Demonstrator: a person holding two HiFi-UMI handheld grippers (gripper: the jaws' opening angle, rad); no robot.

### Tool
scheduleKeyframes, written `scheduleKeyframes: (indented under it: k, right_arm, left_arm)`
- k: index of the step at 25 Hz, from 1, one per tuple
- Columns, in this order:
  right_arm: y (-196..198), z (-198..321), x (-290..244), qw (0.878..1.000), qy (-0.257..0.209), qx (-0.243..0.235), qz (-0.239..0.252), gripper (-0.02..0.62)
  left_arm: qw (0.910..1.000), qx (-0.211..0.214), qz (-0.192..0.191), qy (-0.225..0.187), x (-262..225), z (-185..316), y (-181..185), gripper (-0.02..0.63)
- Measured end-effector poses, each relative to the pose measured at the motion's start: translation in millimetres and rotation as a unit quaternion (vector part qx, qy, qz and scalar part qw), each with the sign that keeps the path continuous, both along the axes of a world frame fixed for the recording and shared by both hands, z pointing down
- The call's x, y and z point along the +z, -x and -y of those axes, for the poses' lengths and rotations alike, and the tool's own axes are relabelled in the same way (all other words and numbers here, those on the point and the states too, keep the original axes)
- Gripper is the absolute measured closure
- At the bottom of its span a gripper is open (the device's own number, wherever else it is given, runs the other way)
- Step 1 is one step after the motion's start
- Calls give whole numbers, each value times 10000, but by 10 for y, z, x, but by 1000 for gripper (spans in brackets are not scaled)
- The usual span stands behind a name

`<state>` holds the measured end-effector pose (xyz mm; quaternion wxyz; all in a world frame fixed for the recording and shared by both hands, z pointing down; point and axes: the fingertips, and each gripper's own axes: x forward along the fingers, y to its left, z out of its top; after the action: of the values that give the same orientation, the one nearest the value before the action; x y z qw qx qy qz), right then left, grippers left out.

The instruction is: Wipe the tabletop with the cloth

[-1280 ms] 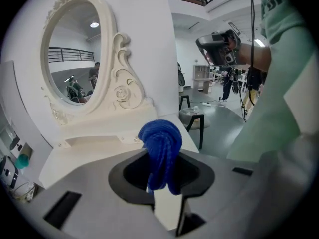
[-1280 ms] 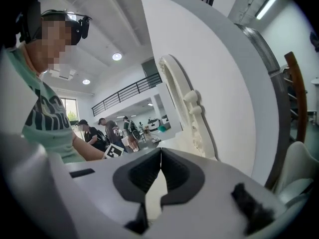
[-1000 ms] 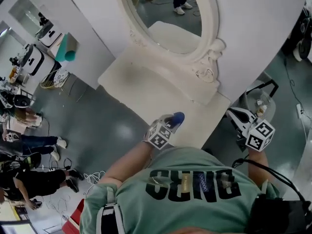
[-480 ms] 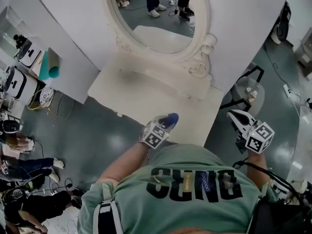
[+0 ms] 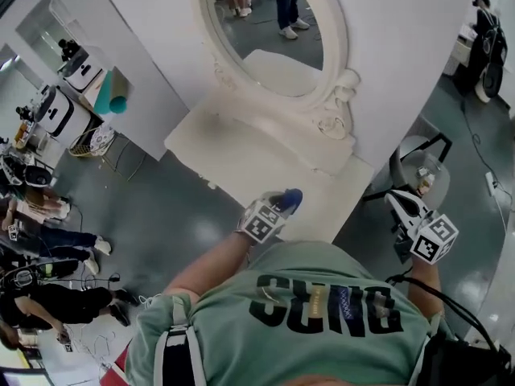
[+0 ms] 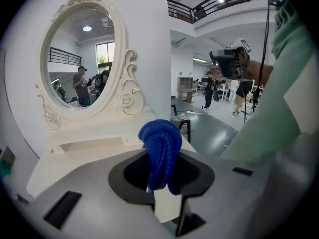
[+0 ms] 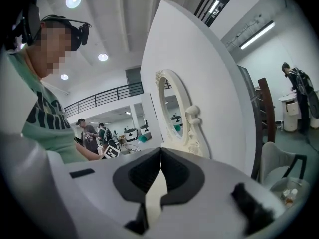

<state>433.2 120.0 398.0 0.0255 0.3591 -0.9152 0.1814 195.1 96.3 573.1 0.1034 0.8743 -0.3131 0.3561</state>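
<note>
Left gripper (image 6: 162, 190): my jaws pinch a bunched blue knit cloth (image 6: 160, 151) | right gripper (image 7: 160, 166): jaws together, empty | cream tabletop (image 5: 241, 155) ahead

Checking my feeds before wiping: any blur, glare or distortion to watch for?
Head view: evenly lit, sharp, soft shadow on the tabletop under the mirror. Left gripper view: fisheye bending, dark corners, cloth sharp between the jaws. Right gripper view: same fisheye, bright ceiling lamps.

A pale green short-sleeved T-shirt (image 5: 314, 272) with large dark lettering is worn, and a black headset (image 7: 79, 33) on the head. A black cable (image 5: 438, 285) is seen by the right tool (image 5: 396, 199), whose cube (image 5: 433, 238) is marked with black-and-white squares.
</note>
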Motion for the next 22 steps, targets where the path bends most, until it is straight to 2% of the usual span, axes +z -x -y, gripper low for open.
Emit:
scheduleKeyframes:
  k: [7, 12, 18, 20, 22]
  right_arm:
    - [-202, -62, 151, 9992, 112, -307, 221, 583]
    - [-88, -40, 266, 9977, 120, -501, 432, 583]
    - [234, 97, 344, 9978, 203, -495, 391, 583]
    - [463, 221, 374, 9981, 249, -475, 294, 583]
    - [756, 377, 415, 9985, 312, -413, 150, 583]
  left_arm:
    - [9984, -534, 171, 98, 14, -121, 36, 497]
    - [9933, -1050, 474, 23, -27, -49, 555, 497]
    - [9922, -1200, 334, -101, -68, 265, 941, 497]
    - [9915, -1267, 278, -134, -39, 522, 1226, 497]
    - [9893, -1427, 239, -190, -27, 918, 1693, 497]
